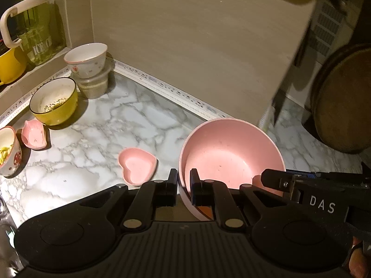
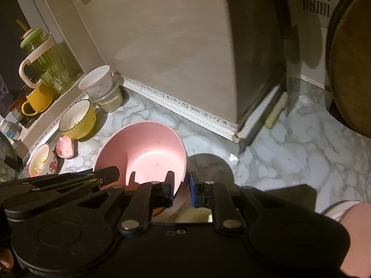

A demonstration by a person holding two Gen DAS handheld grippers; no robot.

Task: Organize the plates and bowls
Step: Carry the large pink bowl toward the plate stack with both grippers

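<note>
A large pink bowl [image 1: 231,153] hangs just above the marble counter [image 1: 104,125], casting a round shadow beneath it in the right wrist view. My left gripper [image 1: 183,178] is shut on the bowl's left rim, one finger inside and one outside. My right gripper [image 2: 181,180] is shut on the right rim of the same pink bowl [image 2: 143,150]. Each gripper's black finger shows at the edge of the other's view. A pink heart-shaped dish [image 1: 136,165] lies on the counter left of the bowl.
Along the left wall stand a yellow bowl [image 1: 54,104], a white bowl stacked on a tub [image 1: 87,58], a small pink dish [image 1: 33,134] and a mushroom-print cup [image 1: 9,153]. A round wooden board [image 1: 343,99] leans at the right. A beige wall corner [image 2: 236,120] juts out behind the bowl.
</note>
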